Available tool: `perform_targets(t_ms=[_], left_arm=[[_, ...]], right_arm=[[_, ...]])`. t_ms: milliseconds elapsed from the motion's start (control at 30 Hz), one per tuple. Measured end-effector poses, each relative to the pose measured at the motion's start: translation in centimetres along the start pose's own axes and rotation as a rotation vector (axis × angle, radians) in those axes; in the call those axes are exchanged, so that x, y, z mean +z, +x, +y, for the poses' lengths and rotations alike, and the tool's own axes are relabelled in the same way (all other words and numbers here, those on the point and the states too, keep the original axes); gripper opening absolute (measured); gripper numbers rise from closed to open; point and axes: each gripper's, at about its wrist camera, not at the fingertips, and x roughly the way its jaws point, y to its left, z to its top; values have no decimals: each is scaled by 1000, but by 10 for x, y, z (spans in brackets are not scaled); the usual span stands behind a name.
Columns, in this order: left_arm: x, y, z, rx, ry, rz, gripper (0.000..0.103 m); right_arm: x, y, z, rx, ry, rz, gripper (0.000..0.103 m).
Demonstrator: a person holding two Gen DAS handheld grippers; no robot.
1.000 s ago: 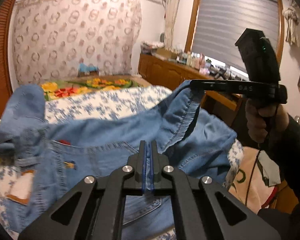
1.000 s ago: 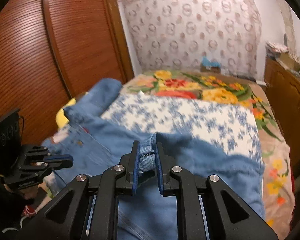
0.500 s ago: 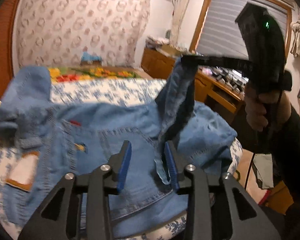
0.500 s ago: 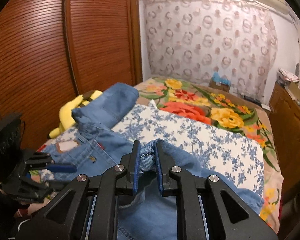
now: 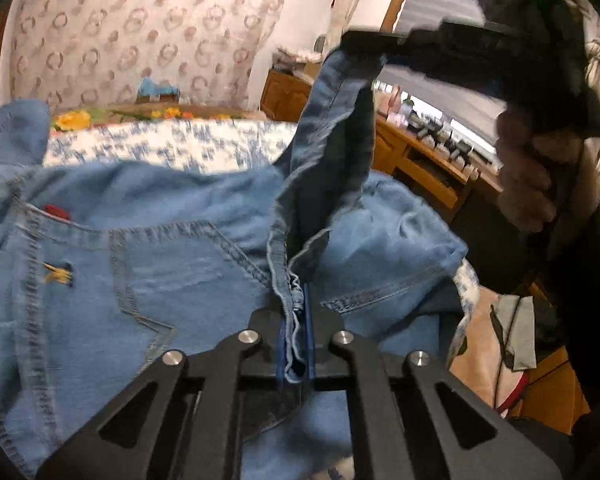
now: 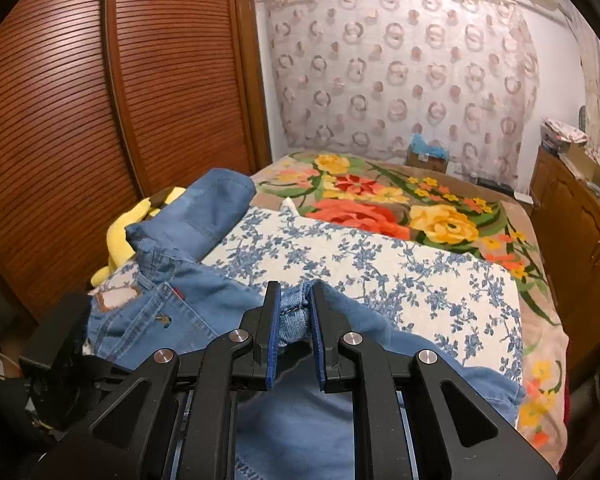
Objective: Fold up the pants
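Blue denim pants [image 5: 172, 264] lie on the bed with a back pocket and a red tab facing up. My left gripper [image 5: 296, 312] is shut on a hemmed edge of the pants low in the left wrist view. My right gripper [image 6: 294, 308] is shut on another bunched edge of the pants [image 6: 204, 296] and holds it raised; it shows in the left wrist view [image 5: 364, 46] at upper right, with a strip of denim hanging from it down to my left gripper. One pant leg [image 6: 216, 200] stretches away to the far left.
The bed has a blue floral sheet [image 6: 380, 264] and a bright flower blanket [image 6: 400, 200]. A slatted wooden wardrobe [image 6: 100, 120] stands at the left, wooden cabinets [image 6: 580, 232] at the right. A yellow soft item [image 6: 120, 232] lies by the far pant leg.
My left gripper opened half a second ago and has shut again on the pants edge. My right gripper has lifted its edge higher and closer to the left one.
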Motion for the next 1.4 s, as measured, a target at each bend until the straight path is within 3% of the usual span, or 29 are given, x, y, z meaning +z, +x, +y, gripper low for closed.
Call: perform_targets(t_ms=[300, 533, 800, 1033, 1100, 1233, 1333, 1400], left_arm=[[10, -108, 20, 68, 0, -146, 4], [-6, -159, 53, 172, -44, -186, 4], [-34, -171, 95, 259, -136, -171, 4], [-55, -152, 110, 299, -168, -99, 6], [-59, -148, 116, 320, -175, -78, 10], [-63, -150, 122, 366, -180, -83, 23], [-62, -155, 123, 376, -181, -98, 34], [-60, -157, 124, 384, -174, -103, 35]], right_arm=[[40, 3, 49, 79, -65, -89, 11], [74, 37, 118, 172, -124, -108, 11], [89, 95, 178, 229, -182, -40, 11], [71, 151, 203, 241, -180, 83, 12], [64, 161, 204, 216, -179, 112, 16], [61, 160, 191, 168, -166, 114, 39], [62, 148, 172, 145, -148, 91, 42], [56, 135, 150, 99, -147, 67, 44]])
